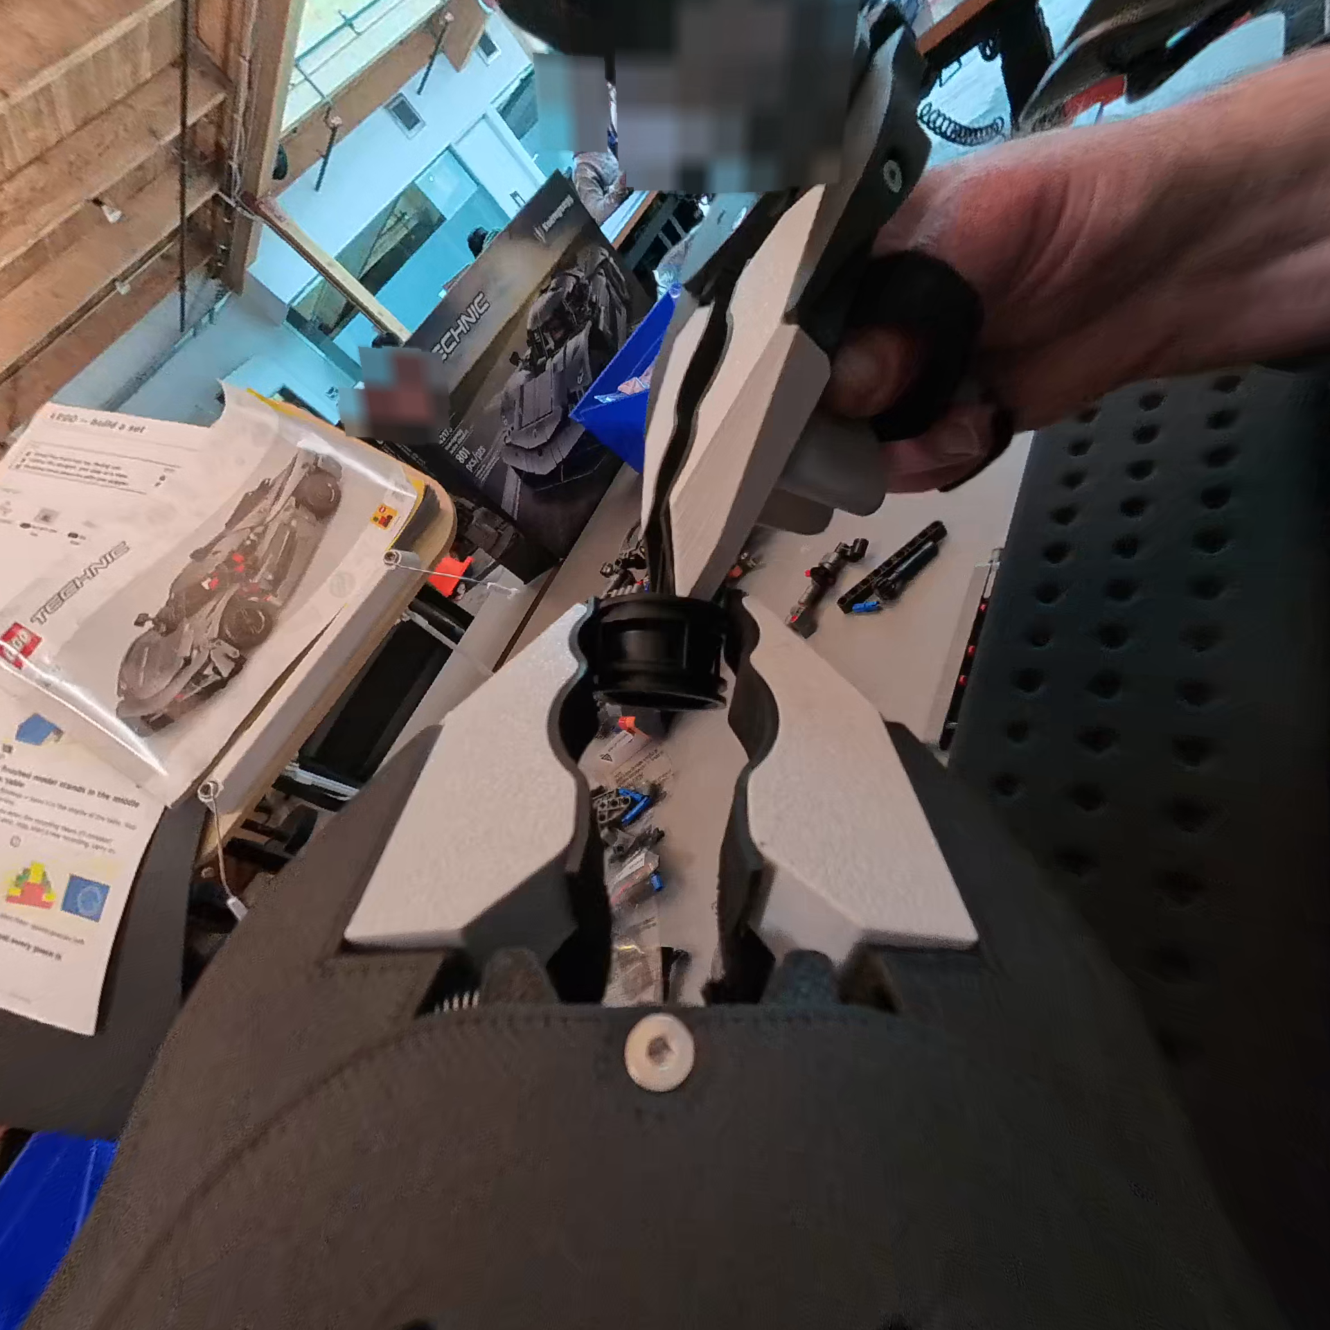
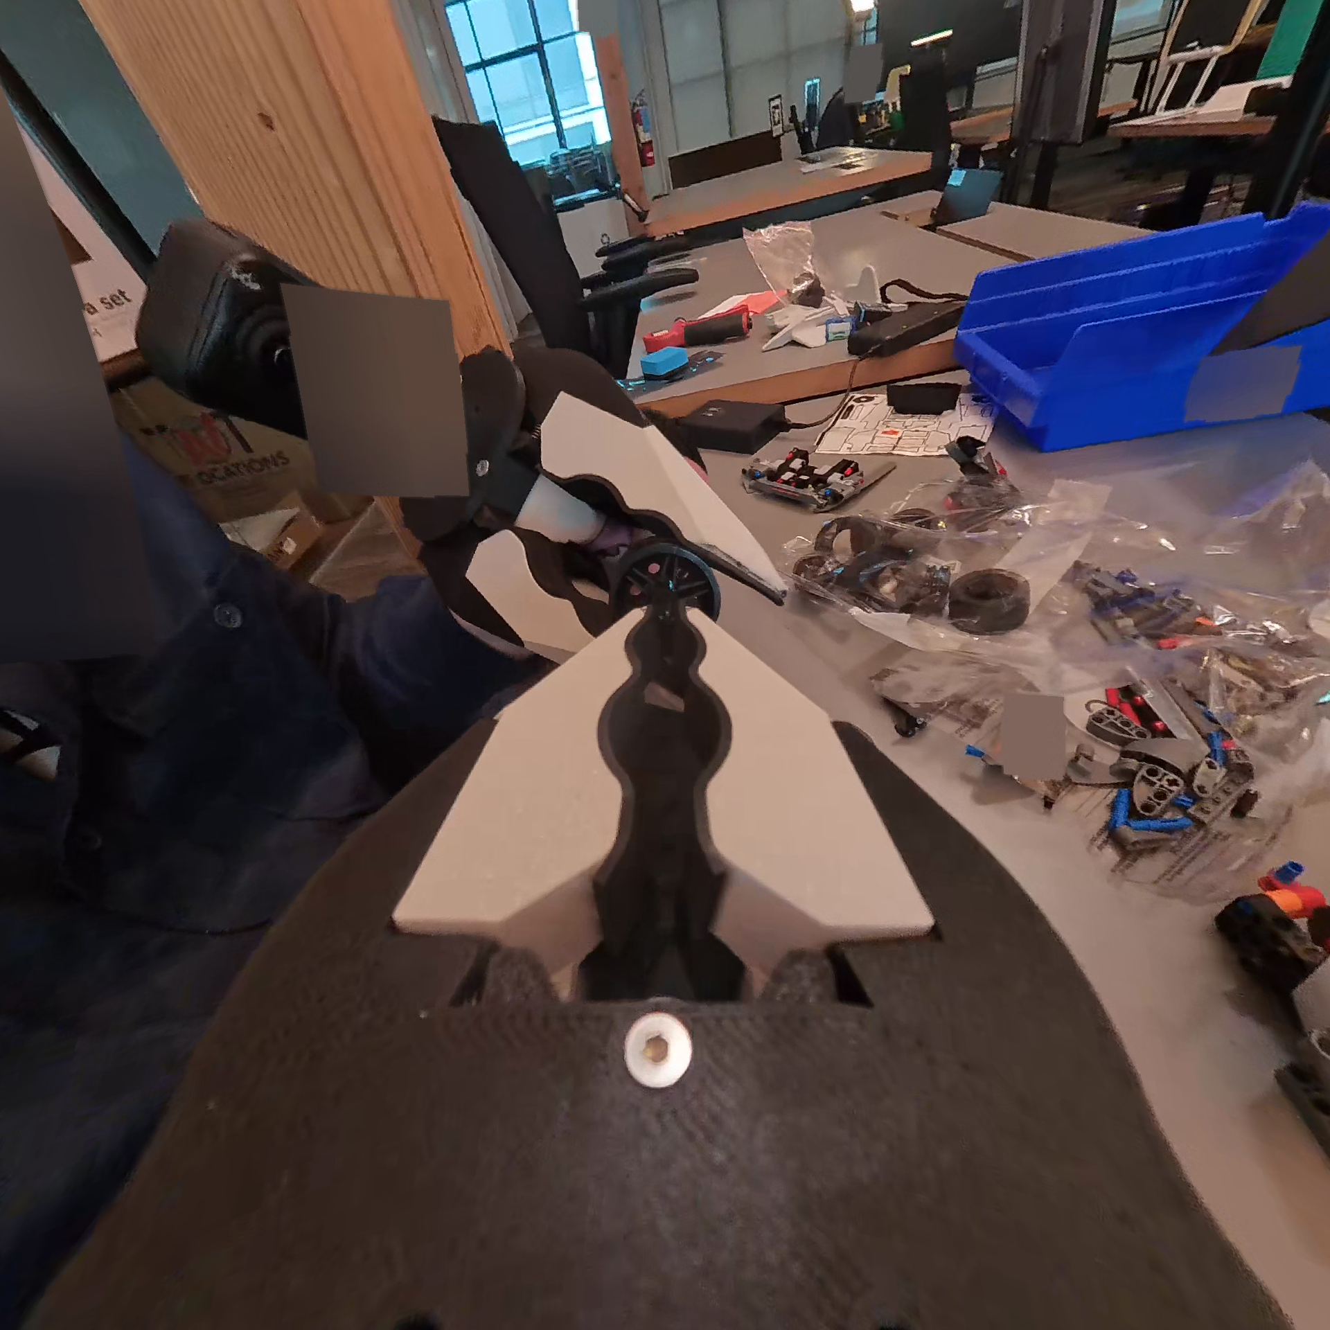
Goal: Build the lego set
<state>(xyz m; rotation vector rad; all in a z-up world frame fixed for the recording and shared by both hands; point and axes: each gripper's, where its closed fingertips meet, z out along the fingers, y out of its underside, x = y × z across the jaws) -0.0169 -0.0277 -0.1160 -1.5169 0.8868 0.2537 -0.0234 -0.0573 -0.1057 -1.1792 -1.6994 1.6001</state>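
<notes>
A workshop with timber beams and bright windows lies behind the left wrist view, above a smooth pale grey table [image 1: 907,518]. The left gripper [image 1: 658,651], with two matte white, scalloped fingers, is parted about as wide as a glossy black wheel rim [image 1: 656,656], which it clamps between its tips. From above the jaws, the right gripper [image 1: 676,568] comes down with its tips nearly together, seemingly pinching a thin black pin at the rim's top, though this is hard to make out. One dark set box [image 1: 532,403] stands beyond the jaws to the left, and one bagged instruction booklet [image 1: 209,576] lies further left.

In the right wrist view the same grey table [image 2: 1007,1079] runs off right of the jaws. The right gripper [image 2: 666,619] is closed to a sliver on the pin at the spoked wheel rim [image 2: 666,579]. The left gripper [image 2: 720,597] holds that rim just ahead. Right of the jaws lie crinkled clear bags of parts [image 2: 1079,648], one loose rubber tyre [image 2: 987,601] and one blue plastic bin [image 2: 1123,338].
</notes>
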